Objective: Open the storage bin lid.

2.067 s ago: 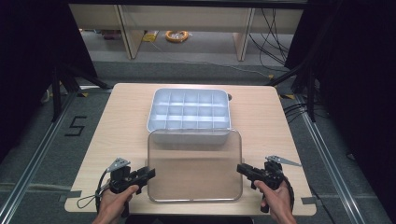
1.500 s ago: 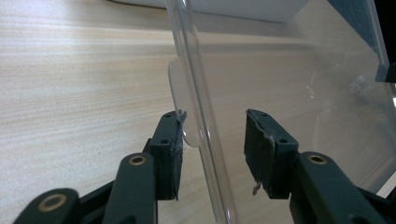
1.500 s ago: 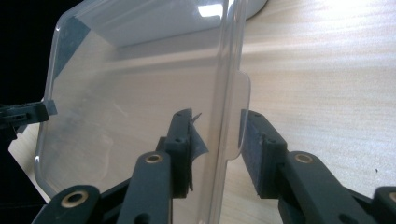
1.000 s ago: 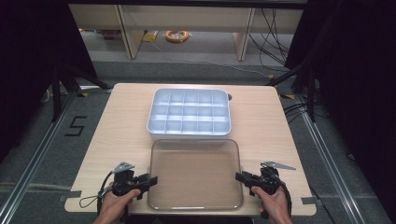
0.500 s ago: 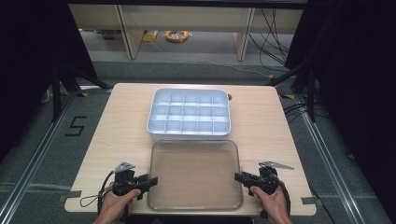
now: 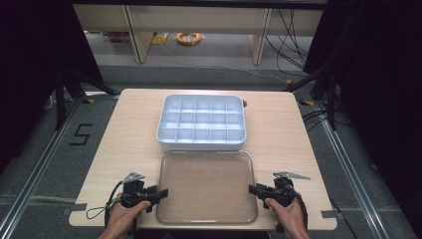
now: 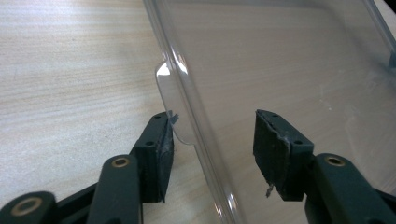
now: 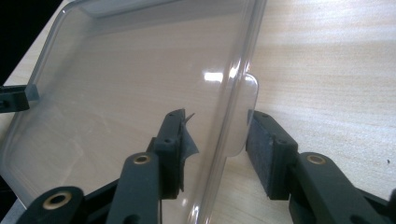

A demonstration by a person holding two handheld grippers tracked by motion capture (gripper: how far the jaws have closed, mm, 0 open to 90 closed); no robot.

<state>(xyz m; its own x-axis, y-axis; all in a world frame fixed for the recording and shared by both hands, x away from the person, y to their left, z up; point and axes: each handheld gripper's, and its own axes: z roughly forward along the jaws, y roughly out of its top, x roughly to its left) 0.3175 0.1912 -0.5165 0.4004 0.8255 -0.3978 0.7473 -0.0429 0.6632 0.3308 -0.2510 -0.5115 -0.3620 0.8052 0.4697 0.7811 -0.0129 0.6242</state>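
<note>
A clear plastic lid (image 6: 206, 186) lies flat on the wooden table (image 6: 124, 139), just in front of a white compartment box (image 6: 201, 122). My left gripper (image 6: 161, 191) is at the lid's left edge. In the left gripper view its jaws (image 7: 212, 126) stand open astride the lid's rim (image 7: 196, 116), with the small tab (image 7: 170, 102) next to the left pad. My right gripper (image 6: 252, 189) is at the lid's right edge. There its jaws (image 8: 217, 123) are open too, one on each side of the rim (image 8: 233, 102) and tab (image 8: 247, 107).
The box has several empty cells and sits mid-table, touching the lid's far edge. Bare tabletop lies left and right of both. The table's near edge runs just under the person's hands (image 6: 122, 219). Shelving and cables stand beyond the far edge.
The lid, held raised over the box's near edge 2.1 s ago, has come down and toward the person and now rests flat. Both hands lowered with it.
</note>
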